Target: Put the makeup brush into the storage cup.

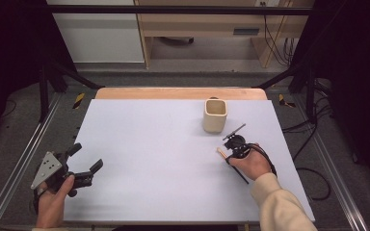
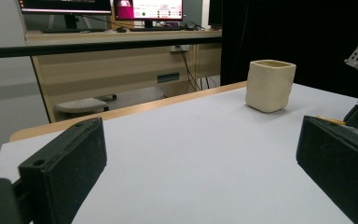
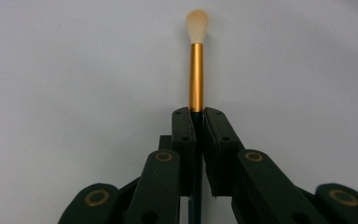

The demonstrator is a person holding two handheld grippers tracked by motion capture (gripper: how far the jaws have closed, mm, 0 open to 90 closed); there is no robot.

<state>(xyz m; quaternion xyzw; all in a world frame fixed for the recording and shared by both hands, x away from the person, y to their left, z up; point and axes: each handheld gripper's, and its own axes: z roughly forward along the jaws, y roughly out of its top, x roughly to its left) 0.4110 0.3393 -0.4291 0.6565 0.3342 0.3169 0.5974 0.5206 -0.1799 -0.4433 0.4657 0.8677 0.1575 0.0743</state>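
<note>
Clamped tight on a brush (image 3: 196,70) near the table's (image 1: 149,144) right edge: right gripper (image 1: 234,143), jaws pressed together on the dark handle just behind the gold ferrule, pale bristle tip pointing away over the bare white surface. In the high view, handle trailing back past the hand (image 1: 251,164) toward the near edge, bristle end low by the surface; touching it or not, impossible to tell.

Standing upright toward the far right corner, just beyond that gripper: a cream cup (image 1: 215,115), open mouth up, well apart from everything else.

Probably the step in hand: carrying the brush to the cup and standing it inside. Best done by lifting clear of the surface first, swinging the handle end round above the rim, then lowering straight down the middle of the mouth. Worth watching: a long handle sticking out behind the grip, liable to knock a light cup over if brought in at a slant. Release only once well inside.

Near the left edge, toward the near corner: left gripper (image 1: 85,163), jaws spread wide, nothing between them, aimed across the table at the cup.
</note>
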